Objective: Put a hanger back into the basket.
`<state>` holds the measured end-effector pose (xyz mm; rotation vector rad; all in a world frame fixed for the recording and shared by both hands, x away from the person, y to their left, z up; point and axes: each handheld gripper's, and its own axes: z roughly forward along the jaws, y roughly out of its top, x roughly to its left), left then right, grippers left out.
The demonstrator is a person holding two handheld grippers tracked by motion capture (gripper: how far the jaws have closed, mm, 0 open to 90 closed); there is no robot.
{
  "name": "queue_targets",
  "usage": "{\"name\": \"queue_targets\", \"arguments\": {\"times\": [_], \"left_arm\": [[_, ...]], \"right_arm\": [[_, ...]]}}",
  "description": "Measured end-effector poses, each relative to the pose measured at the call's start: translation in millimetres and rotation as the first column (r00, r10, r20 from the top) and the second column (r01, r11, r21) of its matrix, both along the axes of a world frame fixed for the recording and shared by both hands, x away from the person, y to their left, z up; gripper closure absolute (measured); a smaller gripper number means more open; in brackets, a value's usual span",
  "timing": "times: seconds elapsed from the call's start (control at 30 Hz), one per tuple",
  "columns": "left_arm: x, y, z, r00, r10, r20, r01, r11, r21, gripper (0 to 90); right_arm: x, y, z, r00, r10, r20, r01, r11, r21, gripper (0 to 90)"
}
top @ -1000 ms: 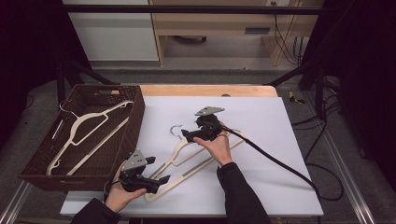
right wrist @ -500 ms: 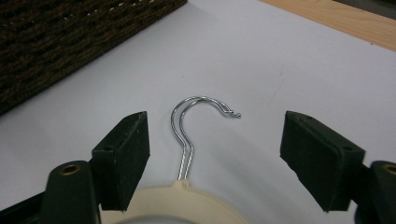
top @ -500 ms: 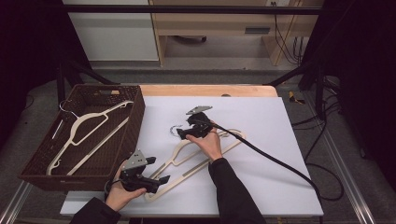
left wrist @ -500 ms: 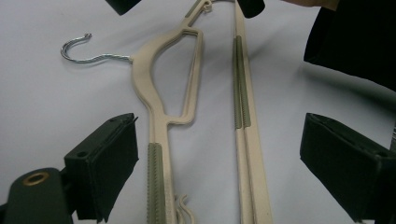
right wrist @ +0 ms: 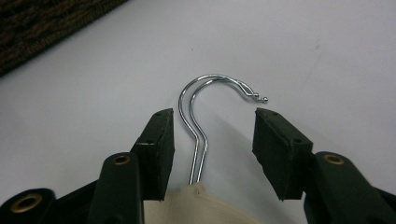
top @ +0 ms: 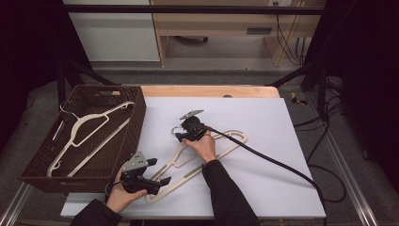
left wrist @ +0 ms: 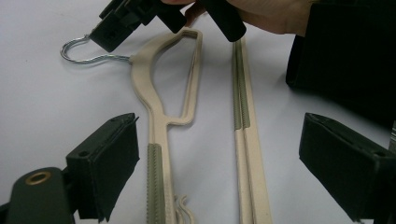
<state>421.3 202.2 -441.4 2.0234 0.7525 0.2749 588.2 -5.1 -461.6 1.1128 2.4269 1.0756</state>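
Note:
A cream hanger (top: 188,162) lies flat on the white table (top: 263,122), its chrome hook (top: 176,129) pointing toward the basket. My right gripper (top: 179,134) is low over that hook. In the right gripper view the hook's shank (right wrist: 196,154) stands between the jaws of the right gripper (right wrist: 212,135), which have just been closing; a gap shows on both sides, so it is open. My left gripper (top: 162,181) rests at the hanger's near end. It is open wide, with the hanger's arm (left wrist: 156,140) and bar (left wrist: 245,130) between the jaws of the left gripper (left wrist: 224,158).
A dark wicker basket (top: 136,113) stands at the table's left edge with another cream hanger (top: 87,134) inside. The right gripper's black cable (top: 268,160) trails across the table to the right. A wooden strip (top: 211,91) borders the table's far edge.
The right gripper has moved left and down onto the hook, and its jaws have narrowed around the shank. The left gripper has stayed where it was.

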Motion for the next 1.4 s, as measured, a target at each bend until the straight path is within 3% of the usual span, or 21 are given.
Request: {"name": "queue_targets", "arguments": {"times": [0.13,0.43,0.53,0.77,0.8,1.0,1.4], "left_arm": [[0.0,-0.4,-0.3,1.0000,-0.002,-0.001,0.002,1.0000,0.001,11.7],[0.4,-0.7,-1.1,1.0000,-0.002,-0.004,0.002,1.0000,0.006,12.2],[0.6,-0.7,-1.3,1.0000,0.000,-0.006,0.000,1.0000,0.007,12.3],[0.9,-0.6,-1.3,1.0000,0.003,-0.007,-0.003,1.0000,0.008,12.5],[0.9,-0.6,-1.4,1.0000,0.004,-0.007,-0.004,1.0000,0.009,12.5],[1.1,-0.4,-1.3,1.0000,0.006,-0.008,-0.006,0.9999,0.009,12.6],[1.1,-0.3,-1.1,0.9999,0.009,-0.009,-0.009,0.9999,0.008,12.7]], "right_arm": [[0.0,1.6,-5.5,0.9998,0.001,-0.020,-0.001,1.000,-0.024,54.5],[-0.5,5.8,-11.3,0.9989,-0.005,-0.046,0.004,1.000,-0.023,67.8],[-1.7,7.0,-11.3,0.9994,0.005,-0.034,-0.007,0.999,-0.042,73.2],[-2.8,8.7,-10.1,0.9990,-0.011,-0.043,0.009,0.998,-0.066,84.1],[-3.4,9.4,-9.2,0.9976,-0.030,-0.063,0.026,0.998,-0.062,85.8],[-2.1,9.8,-7.7,0.9902,-0.076,-0.118,0.073,0.997,-0.029,88.0],[-4.4,7.6,0.8,0.9908,-0.079,-0.110,0.078,0.997,-0.012,89.0]]}}
